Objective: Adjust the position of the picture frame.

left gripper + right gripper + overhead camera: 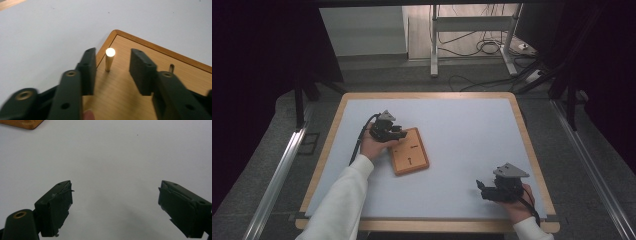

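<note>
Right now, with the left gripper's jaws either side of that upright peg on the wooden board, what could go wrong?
1. The wooden peg stands nearer one jaw of the left gripper, so closing might tip it rather than grip it squarely.
2. The wooden board lies loose on the table; the right gripper hangs open far away, so a sideways push could slide the board.

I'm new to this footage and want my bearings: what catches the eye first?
An orange-brown wooden board lies left of centre on the pale table, with a small upright peg near its corner. The left gripper hovers open around that peg, not touching it, while the right gripper waits open near the table's front right.
</note>
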Tool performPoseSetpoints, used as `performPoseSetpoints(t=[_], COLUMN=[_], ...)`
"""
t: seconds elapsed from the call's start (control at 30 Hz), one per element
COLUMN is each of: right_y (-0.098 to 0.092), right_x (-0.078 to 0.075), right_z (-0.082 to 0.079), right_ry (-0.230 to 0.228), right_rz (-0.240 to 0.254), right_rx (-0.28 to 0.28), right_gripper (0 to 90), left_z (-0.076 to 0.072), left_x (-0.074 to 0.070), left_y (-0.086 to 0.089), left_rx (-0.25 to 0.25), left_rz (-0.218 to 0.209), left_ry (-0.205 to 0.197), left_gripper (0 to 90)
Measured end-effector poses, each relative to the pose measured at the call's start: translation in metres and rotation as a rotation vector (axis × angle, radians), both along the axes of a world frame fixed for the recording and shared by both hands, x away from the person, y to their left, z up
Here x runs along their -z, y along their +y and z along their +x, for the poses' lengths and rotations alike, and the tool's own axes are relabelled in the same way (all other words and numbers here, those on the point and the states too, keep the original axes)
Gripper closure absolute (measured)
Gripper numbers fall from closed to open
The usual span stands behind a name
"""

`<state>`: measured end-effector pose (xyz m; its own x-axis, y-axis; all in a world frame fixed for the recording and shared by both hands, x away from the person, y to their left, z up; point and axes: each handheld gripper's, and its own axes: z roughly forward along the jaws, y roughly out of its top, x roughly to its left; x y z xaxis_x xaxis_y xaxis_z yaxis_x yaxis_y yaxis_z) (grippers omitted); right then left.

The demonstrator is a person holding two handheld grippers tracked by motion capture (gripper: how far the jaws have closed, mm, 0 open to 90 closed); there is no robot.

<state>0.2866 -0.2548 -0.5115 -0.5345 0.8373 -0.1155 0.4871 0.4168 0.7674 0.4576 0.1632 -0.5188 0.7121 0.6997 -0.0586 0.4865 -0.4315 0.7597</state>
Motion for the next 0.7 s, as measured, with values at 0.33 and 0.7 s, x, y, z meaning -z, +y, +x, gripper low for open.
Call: performPoseSetpoints(t=[0.33, 0.7], right_y=[-0.001, -0.003], right_x=[0.001, 0.002], right_z=[0.001, 0.003], right_ry=[0.002, 0.005], right_rz=[0.001, 0.007], right_rx=[0.001, 0.007], right_gripper=[12.3, 12.2], left_z=[0.004, -0.007], left_x=[0.003, -0.014], left_y=[0.001, -0.001], left_rx=[-0.008, -0.004], left_rz=[-0.013, 0.004], left_ry=[0.000, 0.039], left_gripper=[84.2, 84.1])
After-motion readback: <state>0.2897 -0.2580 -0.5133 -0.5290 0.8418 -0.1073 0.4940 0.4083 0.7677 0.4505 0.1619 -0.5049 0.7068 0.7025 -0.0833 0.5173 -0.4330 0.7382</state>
